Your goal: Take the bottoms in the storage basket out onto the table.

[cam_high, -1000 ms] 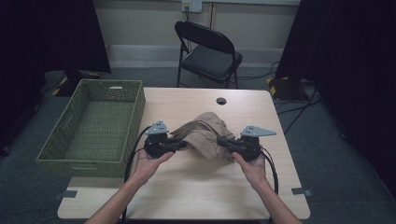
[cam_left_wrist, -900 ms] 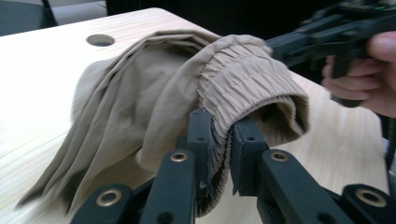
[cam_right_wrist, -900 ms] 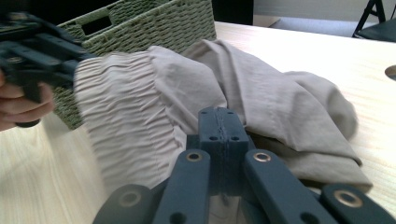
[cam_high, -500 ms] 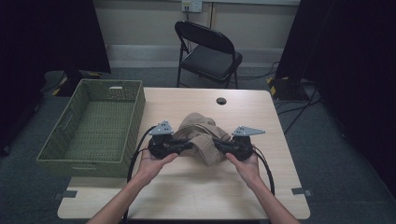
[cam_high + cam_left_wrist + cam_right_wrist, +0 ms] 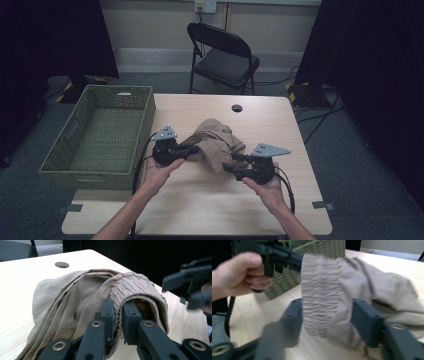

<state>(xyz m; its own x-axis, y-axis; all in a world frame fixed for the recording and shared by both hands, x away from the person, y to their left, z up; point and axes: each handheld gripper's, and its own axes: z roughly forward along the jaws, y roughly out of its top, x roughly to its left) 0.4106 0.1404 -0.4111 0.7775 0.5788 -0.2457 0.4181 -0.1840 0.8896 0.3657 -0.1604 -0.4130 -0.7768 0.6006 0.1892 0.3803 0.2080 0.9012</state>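
Far left, the green woven basket (image 5: 100,135) sits on the table (image 5: 200,200), open side up, nothing in it as far as the high view shows. Just right of it the left gripper (image 5: 187,151) is clamped on the elastic waistband of the tan garment (image 5: 215,142); in the left gripper view the jaws are nearly together w/ the gathered band (image 5: 130,287) pinched between them, only the band's edge caught. The garment itself lies crumpled mid-table, between the two tools, its bulk resting on the wood, part of the waistband lifted.

Right side: the right gripper (image 5: 235,162) has jaws spread wide, straddling a hanging fold of the waistband (image 5: 319,307) w/o squeezing it. That view is motion-blurred, so whether a pad already brushes the cloth I can't say for sure.

Risks from here, as I judge them:
- Left grip is shallow, so a tug toward the basket could slip the elastic out and drop the cloth.
- If the right jaws close too low, they may catch two layers or bunch the fold, so the garment won't open flat.
- Pulling the hands apart before the right one grips stretches the band against one hold only.
- Loose cloth dragging on the table may snag the basket rim.
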